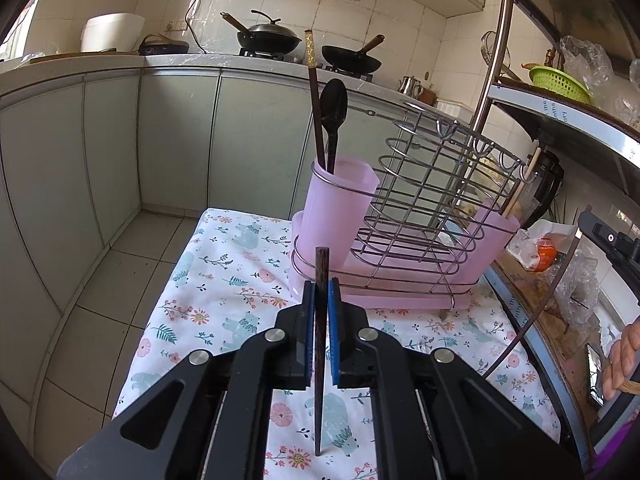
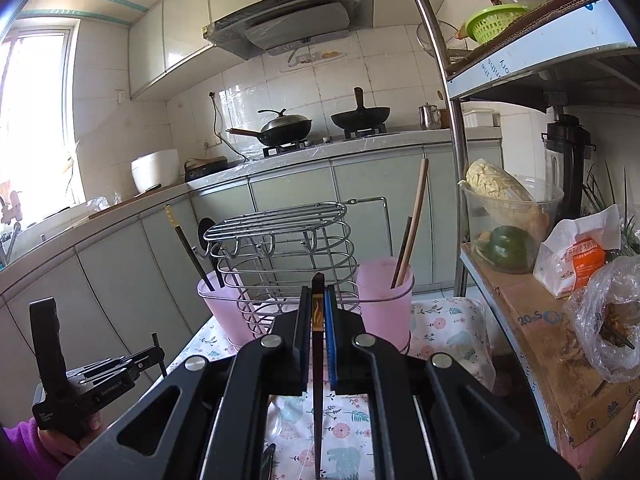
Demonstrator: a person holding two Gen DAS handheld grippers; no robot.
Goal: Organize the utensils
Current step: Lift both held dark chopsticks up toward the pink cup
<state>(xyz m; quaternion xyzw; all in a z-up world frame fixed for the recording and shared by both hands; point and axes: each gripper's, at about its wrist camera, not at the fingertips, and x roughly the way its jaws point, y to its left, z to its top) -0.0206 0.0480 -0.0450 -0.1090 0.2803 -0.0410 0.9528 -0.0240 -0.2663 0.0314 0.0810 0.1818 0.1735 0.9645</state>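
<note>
Item: 2 dark chopsticks, 1 clamped upright in each hand-held gripper, left (image 1: 321,300) and right (image 2: 318,308). Pink cups (image 1: 338,208) in wire rack (image 1: 432,200) stand ahead on the floral surface (image 1: 224,280); left cup nearer the left hand.

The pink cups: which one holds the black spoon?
The left cup, beside a gold-tipped dark chopstick. The right cup holds only sticks; the spoon is not there.

woks (image 2: 288,128) on stove | green basket (image 2: 494,22) on shelf | cabbage (image 2: 496,182) in tub
</note>
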